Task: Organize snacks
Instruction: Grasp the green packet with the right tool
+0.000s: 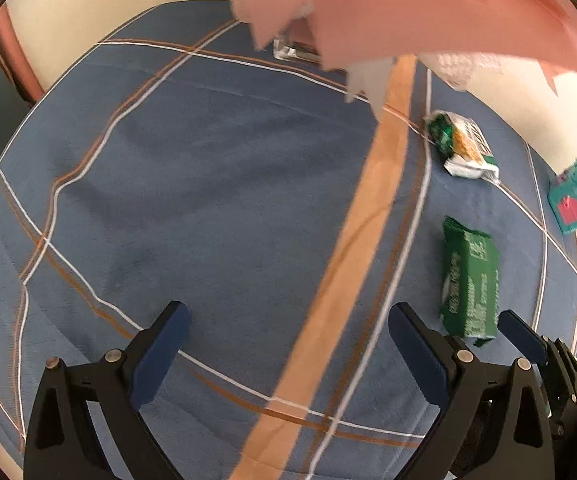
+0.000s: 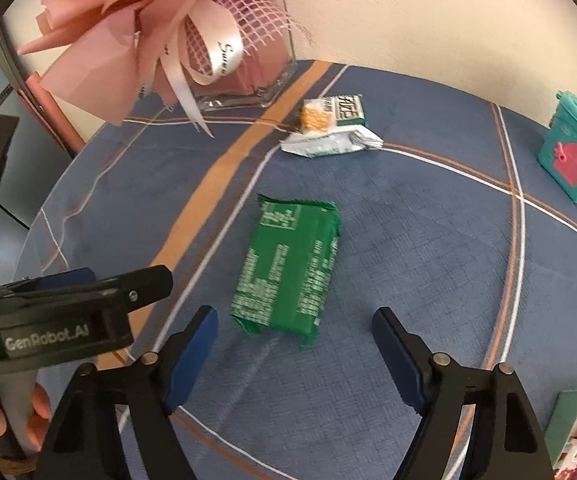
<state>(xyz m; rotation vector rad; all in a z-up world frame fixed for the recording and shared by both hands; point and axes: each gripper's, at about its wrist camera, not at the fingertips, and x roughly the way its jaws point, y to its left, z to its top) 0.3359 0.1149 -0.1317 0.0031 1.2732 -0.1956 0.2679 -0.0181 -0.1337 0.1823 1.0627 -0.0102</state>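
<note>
A green snack pack [image 2: 288,268] lies on the blue tablecloth, just ahead of my right gripper [image 2: 294,320], which is open and empty. The pack also shows in the left wrist view [image 1: 470,282], to the right of my left gripper [image 1: 288,320], which is open and empty over bare cloth. A second green and white snack pack [image 2: 334,128] lies farther back; it shows in the left wrist view [image 1: 464,146] at the right. The left gripper's body [image 2: 68,304] shows at the left of the right wrist view.
A glass vase [image 2: 248,76] with a pink wrapped bouquet [image 2: 136,28] stands at the back. A teal box with a pink heart [image 2: 572,152] stands at the right. Another box [image 2: 576,428] sits at the lower right. The round table's cloth [image 1: 208,180] has orange and white stripes.
</note>
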